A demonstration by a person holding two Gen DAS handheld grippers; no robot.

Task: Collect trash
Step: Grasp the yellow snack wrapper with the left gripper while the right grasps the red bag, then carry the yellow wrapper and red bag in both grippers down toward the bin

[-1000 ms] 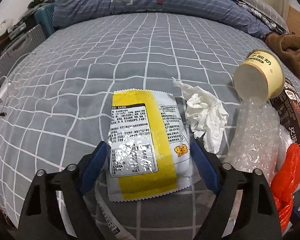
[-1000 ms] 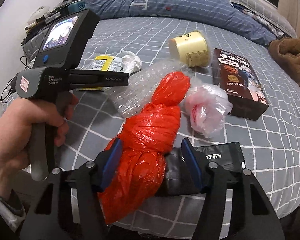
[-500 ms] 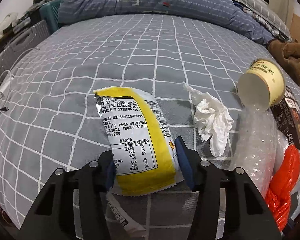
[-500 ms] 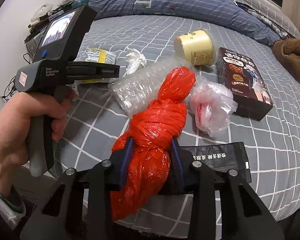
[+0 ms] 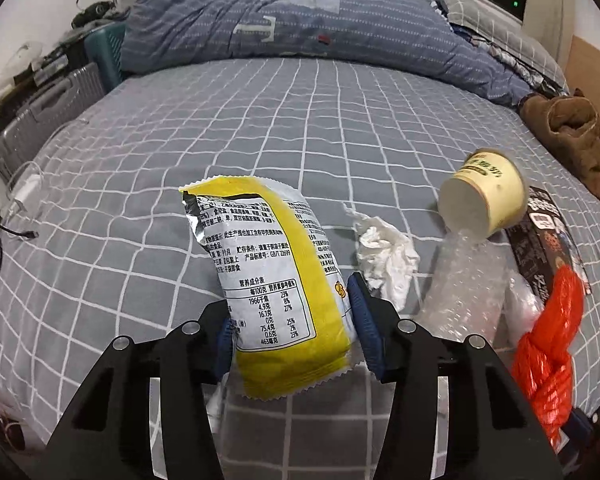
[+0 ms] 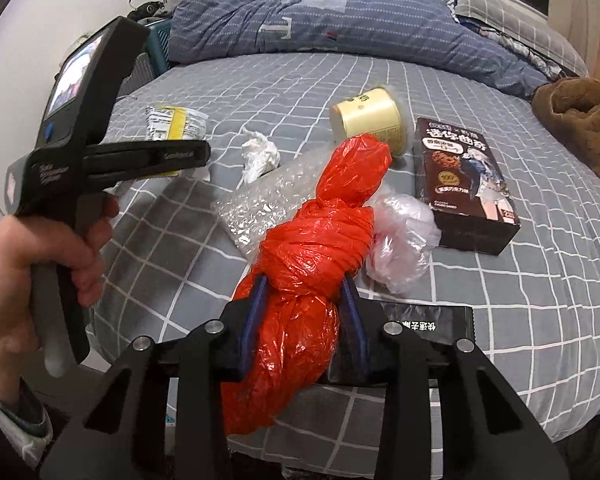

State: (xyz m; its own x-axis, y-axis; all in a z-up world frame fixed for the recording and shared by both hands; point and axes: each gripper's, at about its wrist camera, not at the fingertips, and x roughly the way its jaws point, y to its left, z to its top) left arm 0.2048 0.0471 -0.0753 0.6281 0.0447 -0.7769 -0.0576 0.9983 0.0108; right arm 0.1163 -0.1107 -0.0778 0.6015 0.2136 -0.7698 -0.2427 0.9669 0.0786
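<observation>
While clamped on the wrapper (image 5: 276,280), left gripper (image 5: 290,328) lifted off the bed (image 5: 300,128); right gripper (image 6: 302,320) squeezing the red bag (image 6: 312,240). Pickup step, seemingly. Next: carry both away; tissue (image 5: 384,252), cup (image 5: 484,196) beyond the fingers.

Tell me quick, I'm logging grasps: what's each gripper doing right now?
Left gripper: closed on the yellow snack packet.
Right gripper: closed on the knotted red plastic bag.

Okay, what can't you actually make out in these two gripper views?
- Right wrist view: black printed pouch, mostly hidden behind the right hand-held gripper and knotted orange plastic bag.
- Left wrist view: dark brown snack box, partly covered by the cream paper cup.
- Cup contents: unseen either way.
</observation>
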